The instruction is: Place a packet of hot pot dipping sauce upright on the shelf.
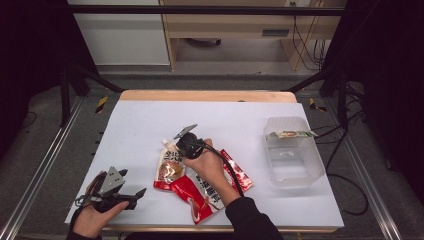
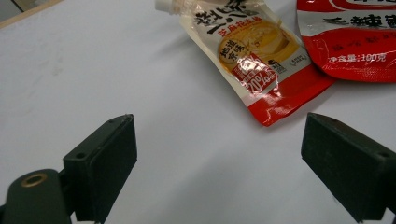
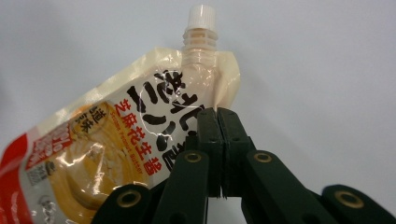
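White desk (image 1: 150, 125) mid-front: right gripper (image 3: 217, 116), jaws together, seemingly pinching the soft, slippery spout pouch (image 3: 116, 149) near its stiffer neck; left gripper (image 2: 219, 154) agape.

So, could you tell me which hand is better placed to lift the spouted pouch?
The right. The right gripper is shut on the spouted pouch near its spout, while the left gripper sits open off to the side, apart from it.

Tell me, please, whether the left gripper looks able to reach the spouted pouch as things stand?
Probably yes: the left gripper stands open and bare white table lies between it and the spouted pouch. But the right gripper is shut on that pouch's upper edge.
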Available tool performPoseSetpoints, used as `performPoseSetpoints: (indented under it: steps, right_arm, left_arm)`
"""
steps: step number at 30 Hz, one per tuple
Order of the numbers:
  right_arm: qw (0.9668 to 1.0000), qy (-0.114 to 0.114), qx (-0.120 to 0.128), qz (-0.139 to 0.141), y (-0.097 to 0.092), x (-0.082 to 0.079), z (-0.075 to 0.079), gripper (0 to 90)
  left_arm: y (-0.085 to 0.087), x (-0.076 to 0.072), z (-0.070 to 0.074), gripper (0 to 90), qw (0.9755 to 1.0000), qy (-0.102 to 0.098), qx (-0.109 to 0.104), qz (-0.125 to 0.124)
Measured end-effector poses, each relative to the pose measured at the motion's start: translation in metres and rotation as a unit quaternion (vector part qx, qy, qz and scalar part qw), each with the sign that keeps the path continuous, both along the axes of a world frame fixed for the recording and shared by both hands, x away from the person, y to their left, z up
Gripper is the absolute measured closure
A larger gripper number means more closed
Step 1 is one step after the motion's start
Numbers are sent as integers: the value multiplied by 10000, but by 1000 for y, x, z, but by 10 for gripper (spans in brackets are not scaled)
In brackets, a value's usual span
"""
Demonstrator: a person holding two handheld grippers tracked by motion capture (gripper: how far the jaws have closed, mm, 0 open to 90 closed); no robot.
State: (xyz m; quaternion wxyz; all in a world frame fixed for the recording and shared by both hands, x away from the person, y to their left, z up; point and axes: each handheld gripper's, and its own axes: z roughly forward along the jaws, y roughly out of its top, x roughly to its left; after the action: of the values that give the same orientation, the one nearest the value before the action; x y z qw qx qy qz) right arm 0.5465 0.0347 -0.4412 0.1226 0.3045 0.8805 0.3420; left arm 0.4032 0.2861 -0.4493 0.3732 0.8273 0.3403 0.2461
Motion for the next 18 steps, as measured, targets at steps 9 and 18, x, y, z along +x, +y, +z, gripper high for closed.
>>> performPoseSetpoints:
  steps: [9,18]
  right_arm:
    - [9975,-542,267,370,7,-13,44,900]
    - [9940,-819,439,576,5,-20,69,900]
  left_arm:
    - [4,-1,5,118,9999,-88,-133,37]
    - [5,-2,15,130,9994,-152,-318,-2]
